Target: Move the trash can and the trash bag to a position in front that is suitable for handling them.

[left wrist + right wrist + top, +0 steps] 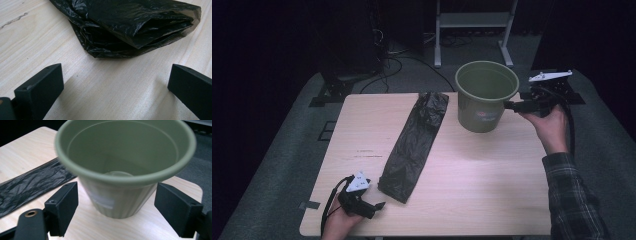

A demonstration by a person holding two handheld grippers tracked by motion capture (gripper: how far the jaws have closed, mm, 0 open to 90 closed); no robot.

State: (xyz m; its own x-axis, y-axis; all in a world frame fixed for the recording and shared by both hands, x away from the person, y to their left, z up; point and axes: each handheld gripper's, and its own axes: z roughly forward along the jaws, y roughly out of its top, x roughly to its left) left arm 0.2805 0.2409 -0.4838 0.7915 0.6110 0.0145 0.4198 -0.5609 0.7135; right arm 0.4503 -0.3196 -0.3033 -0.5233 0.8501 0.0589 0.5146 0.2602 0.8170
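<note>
Facing the pot (125, 170) with my right gripper (116, 202), I have the jaws wide open, one on each side of its ribbed wall, touching nothing. My left gripper (115, 82) rests low, jaws open and empty, the bag (130, 27) just ahead of them. I judge the work barely begun: the pot is ungrasped, the bag unopened. It lies flat, folded long, crinkly black on the tabletop (472, 180); the pot stands upright, empty, green.
</note>
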